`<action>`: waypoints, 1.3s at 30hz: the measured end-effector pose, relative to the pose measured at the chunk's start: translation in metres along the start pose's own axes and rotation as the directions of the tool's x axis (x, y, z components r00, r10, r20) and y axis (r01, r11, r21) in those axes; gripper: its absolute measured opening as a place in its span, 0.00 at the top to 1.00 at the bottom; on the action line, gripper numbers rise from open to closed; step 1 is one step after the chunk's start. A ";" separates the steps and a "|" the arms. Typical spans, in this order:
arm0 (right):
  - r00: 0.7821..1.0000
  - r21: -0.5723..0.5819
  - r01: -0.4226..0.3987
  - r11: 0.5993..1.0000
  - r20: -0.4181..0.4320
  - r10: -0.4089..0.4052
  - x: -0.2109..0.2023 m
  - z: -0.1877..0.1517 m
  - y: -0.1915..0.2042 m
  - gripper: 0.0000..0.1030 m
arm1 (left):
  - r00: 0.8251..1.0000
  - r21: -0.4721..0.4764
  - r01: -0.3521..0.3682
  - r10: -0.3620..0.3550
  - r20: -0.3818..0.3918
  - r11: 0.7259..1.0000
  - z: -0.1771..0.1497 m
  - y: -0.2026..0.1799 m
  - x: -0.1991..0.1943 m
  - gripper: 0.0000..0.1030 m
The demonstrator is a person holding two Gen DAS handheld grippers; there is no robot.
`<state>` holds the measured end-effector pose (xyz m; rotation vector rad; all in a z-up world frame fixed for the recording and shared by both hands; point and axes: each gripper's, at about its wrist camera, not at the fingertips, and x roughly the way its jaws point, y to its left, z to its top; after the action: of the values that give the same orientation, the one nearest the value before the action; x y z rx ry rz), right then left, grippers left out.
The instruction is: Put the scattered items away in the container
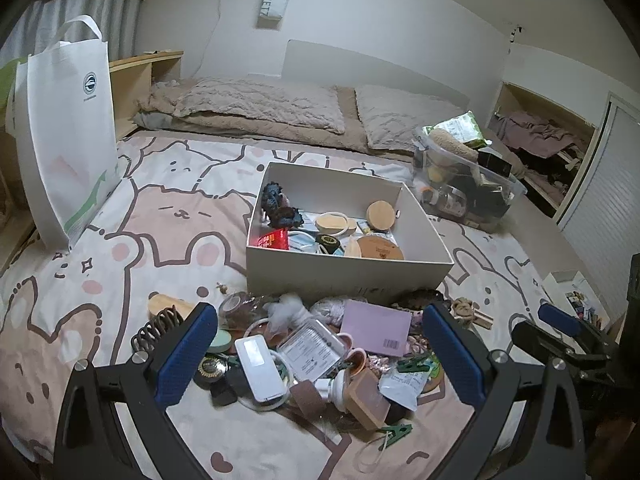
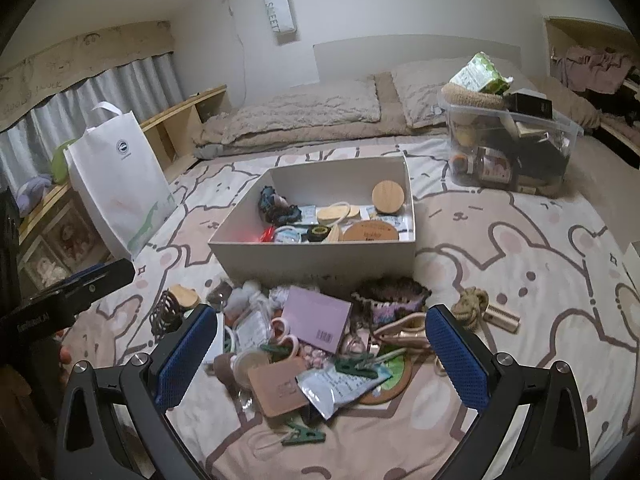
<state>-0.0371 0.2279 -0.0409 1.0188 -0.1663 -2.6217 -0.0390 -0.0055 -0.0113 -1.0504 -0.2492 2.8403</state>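
On the bed, just before the box's (image 1: 344, 276) near wall, the items (image 1: 320, 352) are piled so tightly that several could be caught by the wide, empty left tongs (image 1: 320, 346) or right tongs (image 2: 320, 344) and dropped.

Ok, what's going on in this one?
A person is tidying clutter off a bed into a white box. Both grippers, left gripper and right gripper, hover open and empty over the pile of small items in front of the box. The box already holds wooden lids, scrunchies and packets. Nothing is grasped right now; a purple booklet lies on top of the pile.
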 end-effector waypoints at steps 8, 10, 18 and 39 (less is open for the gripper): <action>0.998 -0.009 -0.012 1.000 -0.053 0.012 0.015 -0.022 0.001 0.00 | 0.999 0.005 -0.025 0.025 -0.029 1.000 -0.015 -0.003 0.005 0.00; 0.998 -0.012 -0.013 1.000 -0.069 0.012 0.019 -0.028 0.001 0.00 | 0.999 0.003 -0.025 0.025 -0.036 1.000 -0.019 -0.004 0.007 0.00; 0.986 0.025 -0.056 0.998 -0.153 0.060 0.036 -0.051 0.006 0.00 | 0.996 -0.007 -0.043 0.042 -0.075 0.999 -0.036 -0.001 0.017 0.00; 0.923 0.051 -0.087 0.995 -0.372 0.100 0.089 -0.111 0.023 0.00 | 0.972 -0.027 -0.116 0.108 -0.208 0.993 -0.090 0.025 0.048 0.00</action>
<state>-0.0176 0.1767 -0.1747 1.4618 -0.1641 -2.2931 -0.0171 -0.0120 -0.1141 -1.3976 -0.2340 2.8027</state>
